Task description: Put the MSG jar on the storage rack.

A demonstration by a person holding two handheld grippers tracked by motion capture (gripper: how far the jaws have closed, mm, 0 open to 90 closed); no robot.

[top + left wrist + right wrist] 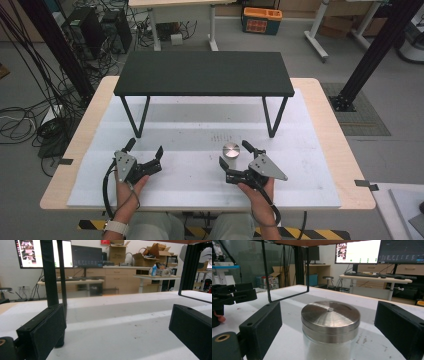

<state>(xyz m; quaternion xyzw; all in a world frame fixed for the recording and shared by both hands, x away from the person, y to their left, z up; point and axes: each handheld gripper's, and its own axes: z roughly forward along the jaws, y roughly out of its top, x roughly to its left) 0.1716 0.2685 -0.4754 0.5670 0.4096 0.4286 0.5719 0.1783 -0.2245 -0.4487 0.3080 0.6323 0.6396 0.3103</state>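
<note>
- Left hand-held gripper (145, 147): jaws spread wide, nothing between them, low over the worktop (200, 185).
- Right hand-held gripper (235, 153): jaws wide apart too, angled up-left.
- Both forearms enter from the near edge; left hand (129, 187) and right hand (257, 192) each grip a handle.

A jar (231, 150) is standing on the table (320, 150), toward its near edge and a little right of the middle. The right gripper (239, 154) is lying at the near edge, its jaws reaching to either side of the jar. The left gripper (145, 149) is lying near the near-left corner. A low shelf (204, 73) is standing along the far edge.
</note>
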